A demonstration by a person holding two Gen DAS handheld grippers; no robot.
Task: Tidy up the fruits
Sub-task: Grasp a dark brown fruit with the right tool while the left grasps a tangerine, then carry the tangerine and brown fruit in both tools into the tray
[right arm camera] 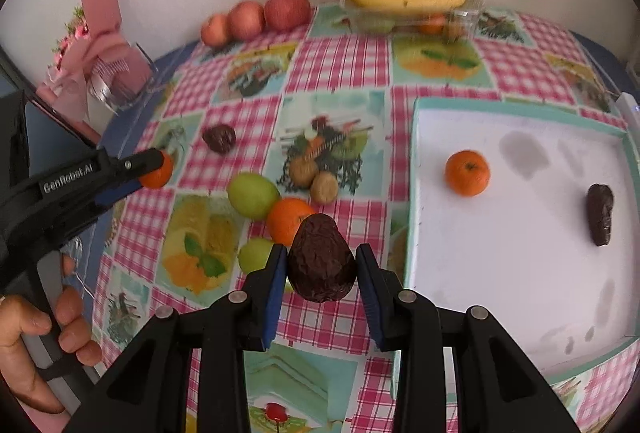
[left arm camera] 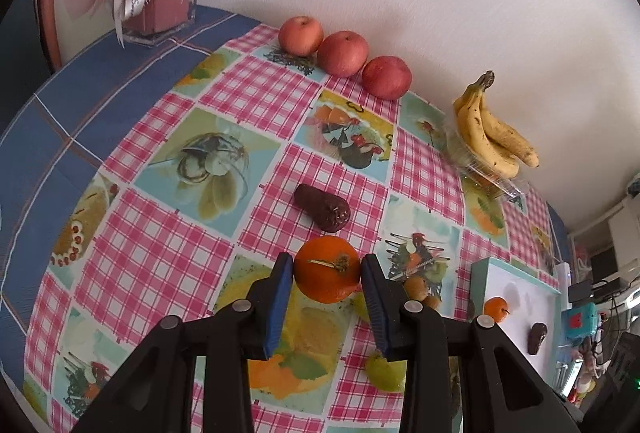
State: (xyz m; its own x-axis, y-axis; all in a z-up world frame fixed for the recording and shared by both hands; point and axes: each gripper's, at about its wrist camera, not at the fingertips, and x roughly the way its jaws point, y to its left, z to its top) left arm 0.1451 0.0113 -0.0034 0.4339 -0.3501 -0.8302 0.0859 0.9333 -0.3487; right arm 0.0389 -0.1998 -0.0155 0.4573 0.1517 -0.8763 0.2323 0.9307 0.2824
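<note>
Both tools grip fruit: left tool [left arm camera: 327, 269] an orange [left arm camera: 326, 269], right tool [right arm camera: 322, 265] an avocado [right arm camera: 322, 263].

Wrinkled matt avocado [right arm camera: 322, 265]; glossy printed tablecloth [right arm camera: 340, 65]

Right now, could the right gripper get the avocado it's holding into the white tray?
Probably yes. The right gripper holds the avocado just left of the white tray, whose near part lies bare; its orange and dark fruit sit farther back.

Bright, even daylight with soft shadows; strong fisheye bending and dark corners, right wrist view slightly motion-blurred.
</note>
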